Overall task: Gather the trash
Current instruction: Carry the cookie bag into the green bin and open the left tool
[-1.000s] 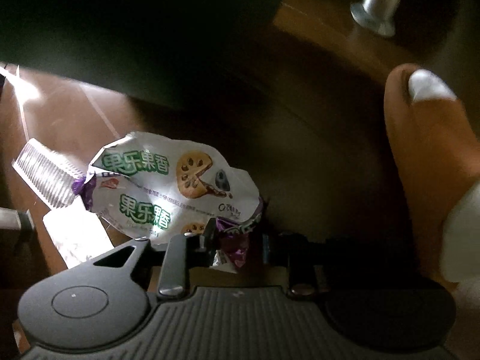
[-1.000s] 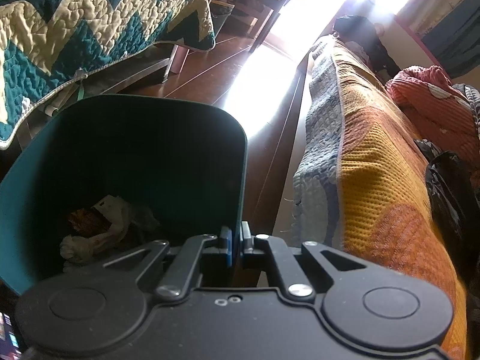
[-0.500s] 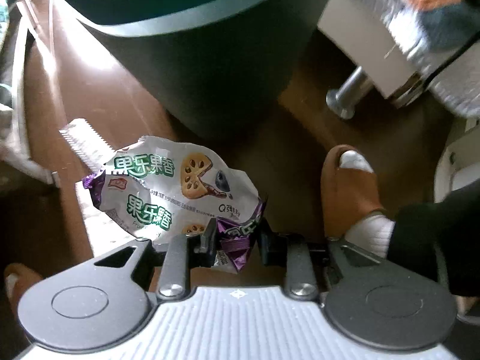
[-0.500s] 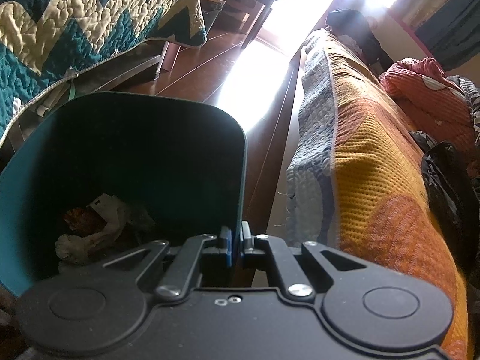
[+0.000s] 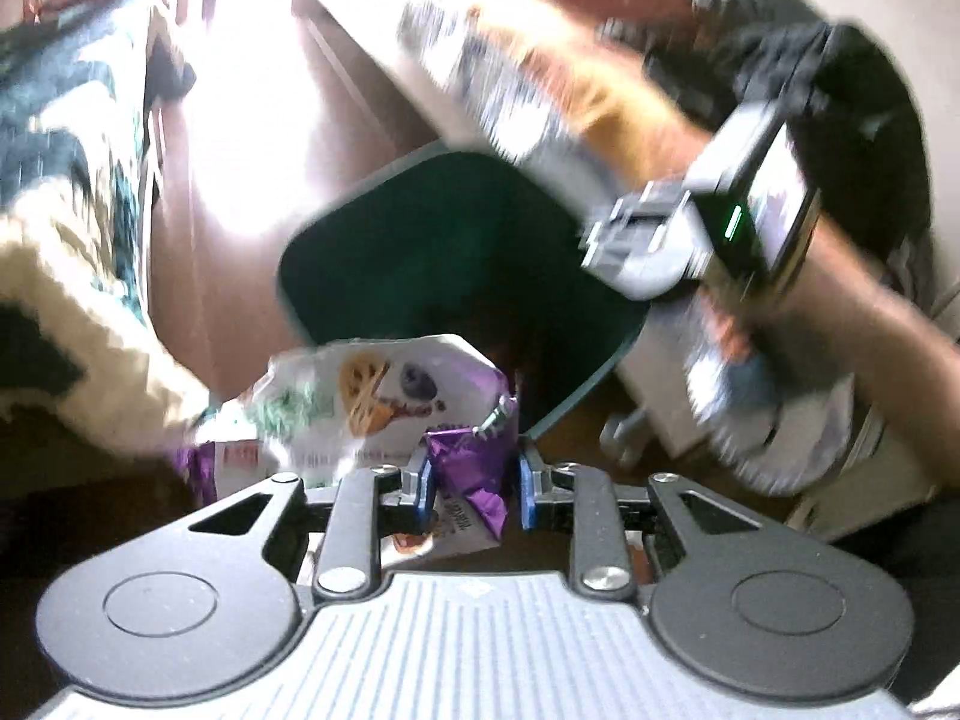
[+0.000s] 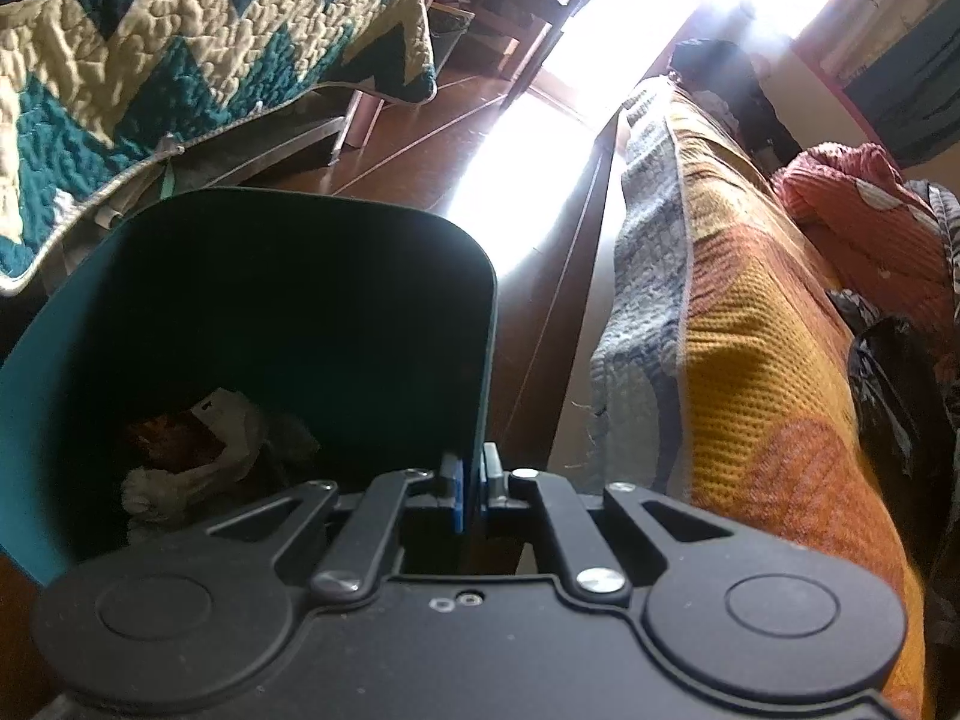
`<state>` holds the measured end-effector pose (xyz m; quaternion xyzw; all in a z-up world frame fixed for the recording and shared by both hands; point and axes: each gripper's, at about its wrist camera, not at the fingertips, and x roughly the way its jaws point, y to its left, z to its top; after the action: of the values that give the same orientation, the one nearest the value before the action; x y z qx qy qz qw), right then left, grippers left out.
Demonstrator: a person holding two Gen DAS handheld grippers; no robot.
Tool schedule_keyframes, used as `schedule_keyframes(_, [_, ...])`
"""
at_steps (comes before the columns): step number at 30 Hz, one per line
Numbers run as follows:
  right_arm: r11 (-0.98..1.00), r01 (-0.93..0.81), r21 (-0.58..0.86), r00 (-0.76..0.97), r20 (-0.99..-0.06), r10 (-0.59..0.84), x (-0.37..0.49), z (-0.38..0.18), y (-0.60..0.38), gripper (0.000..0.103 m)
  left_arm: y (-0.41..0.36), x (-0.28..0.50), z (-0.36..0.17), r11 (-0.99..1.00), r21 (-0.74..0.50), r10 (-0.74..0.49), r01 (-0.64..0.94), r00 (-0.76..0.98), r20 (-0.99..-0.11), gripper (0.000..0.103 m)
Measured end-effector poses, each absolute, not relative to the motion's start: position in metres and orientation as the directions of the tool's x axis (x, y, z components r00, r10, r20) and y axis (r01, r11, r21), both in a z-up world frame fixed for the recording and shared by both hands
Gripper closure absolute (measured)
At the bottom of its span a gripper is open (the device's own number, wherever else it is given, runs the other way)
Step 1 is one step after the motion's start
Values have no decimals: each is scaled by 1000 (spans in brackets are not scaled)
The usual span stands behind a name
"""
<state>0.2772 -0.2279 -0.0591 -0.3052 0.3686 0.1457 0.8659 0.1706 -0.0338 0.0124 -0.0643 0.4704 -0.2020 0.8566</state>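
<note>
The snack wrapper [image 5: 384, 402], white with purple crumpled ends, sits pinched in the left gripper [image 5: 472, 483], its blue-padded fingers [image 5: 423, 480] closed partway on the purple end while the printed white body fans out to the left and forward. Just beyond the wrapper opens the dark green bin [image 5: 456, 252], its mouth facing the left camera and its near rim right behind the wrapper's top edge. Over on the right side of that view, blurred, the right gripper [image 6: 474, 489] clamps the bin's edge, and the right camera confirms it: the fingers are drawn nearly together with only the thin bin wall between them, one blue pad inside, the other outside. Down in the bin lies crumpled white paper [image 6: 198, 456] with something brownish. Around it: brown wooden floor [image 6: 420, 144], a teal and cream zigzag quilt [image 6: 180, 54] to the left, an orange and grey blanket [image 6: 750, 312] to the right.
</note>
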Motion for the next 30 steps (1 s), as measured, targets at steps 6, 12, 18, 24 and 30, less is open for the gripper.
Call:
schedule_keyframes(6, [744, -506, -436, 693, -719, 50, 269, -56, -215, 98, -59, 200, 33, 881, -354, -471, 313, 519, -713, 78])
schedule_keyframes(12, [741, -518, -428, 693, -717, 70, 262, -53, -209, 98, -67, 241, 17, 845, -470, -531, 256, 519, -670, 78])
schedule_keyframes(18, [736, -532, -419, 689, -719, 89, 259, -51, -208, 98, -68, 269, -11, 840, -516, -524, 168, 497, -692, 78])
schedule_keyframes(24, [736, -533, -417, 689, -719, 92, 261, -52, -209, 98, -70, 287, -43, 845, -518, -511, 131, 481, -712, 78])
schedule_keyframes(30, [733, -537, -417, 690, -718, 97, 259, -51, -206, 98, -77, 304, -72, 867, -486, -476, 105, 458, -750, 78])
